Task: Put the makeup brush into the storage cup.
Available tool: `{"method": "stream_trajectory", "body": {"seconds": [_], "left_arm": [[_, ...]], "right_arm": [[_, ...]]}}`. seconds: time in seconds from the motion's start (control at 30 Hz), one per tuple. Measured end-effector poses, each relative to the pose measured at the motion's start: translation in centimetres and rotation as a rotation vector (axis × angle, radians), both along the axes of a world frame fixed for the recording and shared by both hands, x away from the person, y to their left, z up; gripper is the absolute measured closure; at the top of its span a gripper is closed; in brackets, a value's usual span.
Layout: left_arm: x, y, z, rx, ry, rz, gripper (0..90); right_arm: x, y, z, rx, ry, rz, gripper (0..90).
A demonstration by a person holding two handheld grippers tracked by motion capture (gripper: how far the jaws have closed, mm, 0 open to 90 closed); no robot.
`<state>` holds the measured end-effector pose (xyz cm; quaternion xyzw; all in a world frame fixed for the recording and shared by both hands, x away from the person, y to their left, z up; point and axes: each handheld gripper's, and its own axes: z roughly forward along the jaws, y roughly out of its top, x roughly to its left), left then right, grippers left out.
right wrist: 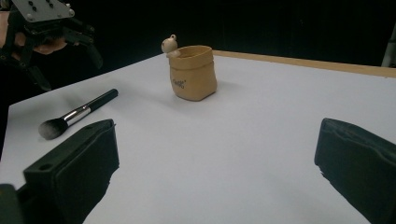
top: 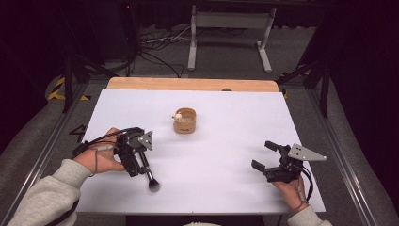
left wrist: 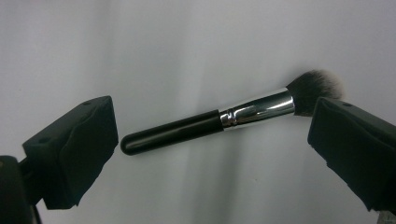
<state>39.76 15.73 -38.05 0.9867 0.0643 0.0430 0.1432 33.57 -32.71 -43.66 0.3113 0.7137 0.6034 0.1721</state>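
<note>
Your left gripper (top: 136, 162) hovers over the makeup brush (left wrist: 224, 117) lying flat on the counter (top: 226, 155), fingers wide to straddle its handle; right gripper (top: 266, 157) waits, fingers wide, facing the pouch (right wrist: 193, 72).

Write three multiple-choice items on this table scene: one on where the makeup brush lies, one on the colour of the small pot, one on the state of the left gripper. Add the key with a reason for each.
1. Where does the makeup brush lie?
A. Inside the pot
B. On the white table sheet below the left gripper
C. Between the right gripper's jaws

2. What colour is the small pot?
A. Tan
B. Blue
C. Green

3. How does the left gripper stand?
A. Shut on the brush
B. Shut on nothing
C. Open above the brush

Key: 1 B, the brush lies flat on the sheet by the left gripper. 2 A, the pot shows tan in the high view. 3 C, the left gripper view shows both jaws wide apart with the brush lying untouched between them.
</note>
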Motion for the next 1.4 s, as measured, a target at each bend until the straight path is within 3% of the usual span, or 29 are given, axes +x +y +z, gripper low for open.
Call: {"method": "stream_trajectory", "body": {"seconds": [0.4, 1.4], "left_arm": [[0.6, -0.3, -1.3, 0.033, 0.019, -0.002, 3.0], [0.5, -1.0, -3.5, 0.076, 0.062, -0.047, 4.6]], "right_arm": [[-0.2, -0.1, -0.1, 0.002, 0.004, -0.002, 0.2], [-0.2, -0.4, -0.2, 0.004, 0.021, 0.005, 0.2]]}}
